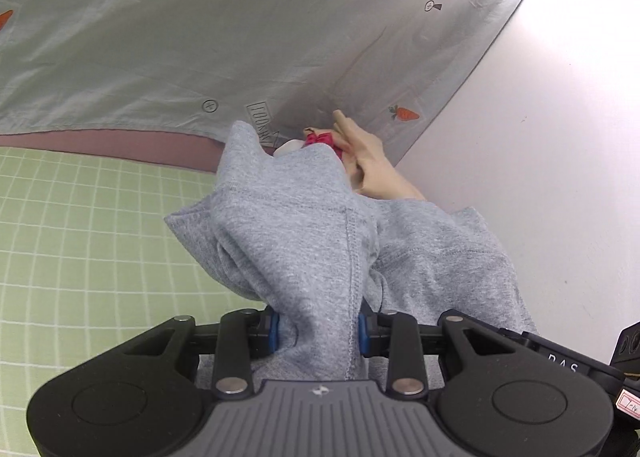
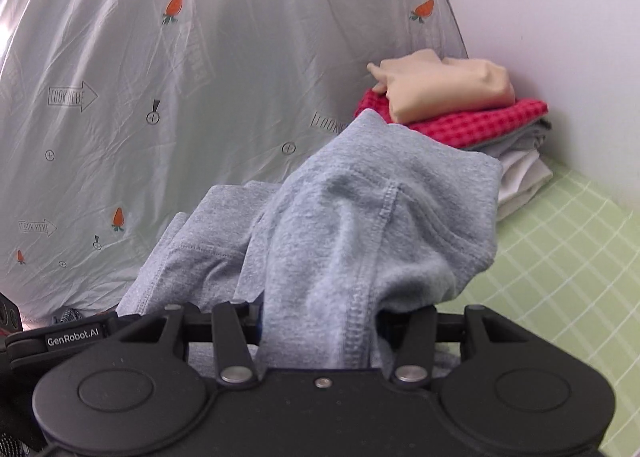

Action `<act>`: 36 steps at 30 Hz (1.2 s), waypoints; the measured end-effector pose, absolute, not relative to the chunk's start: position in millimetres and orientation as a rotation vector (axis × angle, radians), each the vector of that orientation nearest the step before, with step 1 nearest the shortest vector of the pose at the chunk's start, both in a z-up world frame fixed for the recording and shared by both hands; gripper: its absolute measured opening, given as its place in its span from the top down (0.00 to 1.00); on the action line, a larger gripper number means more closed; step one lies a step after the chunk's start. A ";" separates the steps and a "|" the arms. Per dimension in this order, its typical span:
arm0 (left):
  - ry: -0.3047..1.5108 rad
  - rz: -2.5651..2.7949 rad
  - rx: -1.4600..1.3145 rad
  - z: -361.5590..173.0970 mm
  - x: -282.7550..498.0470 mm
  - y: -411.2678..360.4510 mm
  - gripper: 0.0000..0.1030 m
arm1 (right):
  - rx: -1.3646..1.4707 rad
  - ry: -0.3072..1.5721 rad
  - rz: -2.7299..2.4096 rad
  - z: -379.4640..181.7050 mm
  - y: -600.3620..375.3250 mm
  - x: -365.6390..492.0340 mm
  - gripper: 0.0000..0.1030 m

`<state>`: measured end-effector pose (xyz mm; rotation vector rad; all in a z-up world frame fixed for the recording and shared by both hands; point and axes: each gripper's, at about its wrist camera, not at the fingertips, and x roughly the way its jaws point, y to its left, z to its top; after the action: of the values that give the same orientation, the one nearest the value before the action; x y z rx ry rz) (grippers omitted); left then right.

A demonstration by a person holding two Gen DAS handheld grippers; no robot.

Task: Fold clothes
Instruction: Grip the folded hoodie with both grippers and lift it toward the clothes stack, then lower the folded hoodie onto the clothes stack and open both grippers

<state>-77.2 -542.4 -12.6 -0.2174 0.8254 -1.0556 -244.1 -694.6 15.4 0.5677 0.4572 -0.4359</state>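
Left tool (image 1: 319, 331) pinches the grey sweatshirt (image 1: 304, 241), bunched at centre frame! Right tool (image 2: 320, 321) pinches it too, below the folded stack (image 2: 516, 137) at upper right.

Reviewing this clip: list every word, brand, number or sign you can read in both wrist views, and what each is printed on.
"GenRobot.AI" on the black body of the right tool.
"LOOK HERE" in an arrow outline, printed on the pale curtain, repeated lower left.
"DAS" on the body of the left tool; letters partly cut, uncertain.
Small red-edged tag on the left tool: handwriting unreadable.
Curtain print seen from the left wrist: too distorted to read.
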 end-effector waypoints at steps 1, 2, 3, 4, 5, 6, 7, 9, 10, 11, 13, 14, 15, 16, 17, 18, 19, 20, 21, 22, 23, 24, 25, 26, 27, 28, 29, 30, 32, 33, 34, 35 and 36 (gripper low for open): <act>0.815 -1.056 -0.228 -5.4 -78.8 -563.1 0.66 | 0.536 0.455 -0.423 25.2 -719.1 -247.1 0.53; 0.798 -1.054 -0.234 3.3 -80.2 -582.0 0.66 | 0.508 0.450 -0.412 34.9 -741.5 -248.5 0.53; 0.778 -1.053 -0.239 11.8 -81.0 -599.8 0.66 | 0.487 0.444 -0.400 44.6 -763.4 -248.6 0.53; 0.753 -1.054 -0.243 19.7 -80.5 -615.5 0.66 | 0.466 0.437 -0.388 54.3 -785.2 -248.6 0.53; 0.727 -1.053 -0.245 27.3 -79.0 -631.2 0.66 | 0.445 0.430 -0.374 63.2 -806.8 -247.1 0.53; 0.701 -1.052 -0.244 34.4 -75.1 -647.3 0.66 | 0.423 0.419 -0.362 70.4 -825.9 -243.2 0.53; 0.674 -1.050 -0.242 41.5 -71.2 -663.3 0.66 | 0.400 0.408 -0.351 76.9 -842.7 -238.4 0.53; 0.638 -1.040 -0.244 51.3 -59.0 -692.9 0.66 | 0.343 0.377 -0.327 89.0 -878.1 -225.3 0.53; 0.626 -1.032 -0.246 53.4 -51.6 -706.6 0.66 | 0.317 0.365 -0.318 93.6 -891.7 -217.6 0.53; 0.618 -1.021 -0.249 54.2 -43.6 -719.9 0.66 | 0.296 0.355 -0.312 97.3 -904.7 -208.9 0.53; 0.623 -0.983 -0.258 50.0 -24.8 -745.3 0.65 | 0.273 0.341 -0.298 101.4 -932.0 -188.3 0.53; 0.628 -0.962 -0.257 46.6 -15.3 -758.4 0.65 | 0.269 0.341 -0.293 101.5 -945.9 -176.0 0.52; 0.638 -0.932 -0.241 39.7 -5.8 -772.2 0.65 | 0.255 0.350 -0.301 100.5 -957.6 -162.9 0.50; 0.656 -0.898 -0.213 31.6 3.2 -784.7 0.65 | 0.233 0.365 -0.319 98.9 -967.6 -149.9 0.43; 0.687 -0.863 -0.182 23.6 12.9 -794.5 0.65 | 0.190 0.375 -0.342 95.5 -974.4 -138.0 0.30; 0.718 -0.830 -0.158 15.1 22.2 -802.2 0.65 | 0.124 0.379 -0.371 90.1 -977.6 -127.2 0.26; 0.751 -0.804 -0.153 5.7 30.5 -805.1 0.65 | 0.064 0.382 -0.391 84.8 -979.7 -119.5 0.24; 0.781 -0.787 -0.161 -3.1 38.2 -805.8 0.65 | 0.011 0.384 -0.404 79.7 -980.6 -115.3 0.24; 0.805 -0.793 -0.198 -10.0 44.1 -801.0 0.65 | -0.026 0.378 -0.414 75.6 -980.6 -113.6 0.24; 0.823 -0.796 -0.225 -15.7 48.3 -797.3 0.64 | -0.046 0.362 -0.421 72.7 -979.7 -114.7 0.22; 0.823 -0.796 -0.226 -18.3 48.4 -795.9 0.64 | -0.062 0.345 -0.431 69.9 -978.5 -115.8 0.19; 0.819 -0.794 -0.218 -20.2 47.5 -795.7 0.63 | -0.073 0.327 -0.441 66.5 -977.7 -116.8 0.18; 0.806 -0.789 -0.192 -20.2 44.7 -797.8 0.63 | -0.086 0.311 -0.450 62.3 -977.5 -117.7 0.18; 0.797 -0.786 -0.169 -20.1 42.3 -800.3 0.62 | -0.095 0.299 -0.464 57.4 -977.6 -117.4 0.18; 0.790 -0.785 -0.150 -19.0 40.3 -803.7 0.61 | -0.102 0.293 -0.484 51.6 -978.1 -115.8 0.18; 0.786 -0.785 -0.141 -18.5 41.1 -804.5 0.59 | -0.085 0.298 -0.492 44.7 -981.4 -112.4 0.18; 0.784 -0.783 -0.136 -19.1 42.6 -803.9 0.56 | -0.043 0.317 -0.489 36.7 -987.8 -107.0 0.18; 0.785 -0.778 -0.133 -20.6 44.2 -803.2 0.53 | -0.001 0.335 -0.485 28.6 -994.3 -101.6 0.18; 0.786 -0.762 -0.125 -23.4 47.3 -801.3 0.41 | 0.087 0.378 -0.481 11.6 -1008.9 -90.0 0.18; 0.789 -0.742 -0.112 -24.8 48.4 -799.0 0.38 | 0.131 0.395 -0.480 1.2 -1015.3 -87.4 0.17; 0.791 -0.721 -0.100 -26.2 49.6 -796.6 0.30 | 0.169 0.388 -0.479 -8.1 -1019.0 -89.2 0.12; 0.789 -0.696 -0.085 -27.2 50.2 -794.0 0.24 | 0.203 0.387 -0.486 -13.2 -1024.0 -88.9 0.06; 0.776 -0.661 -0.062 -27.3 49.7 -790.8 0.23 | 0.233 0.396 -0.493 -16.0 -1028.6 -87.1 0.03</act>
<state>49.7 -790.8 -27.3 -0.0624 0.7765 -0.6605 -87.1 -1028.6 -16.0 0.2333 0.3962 -0.4933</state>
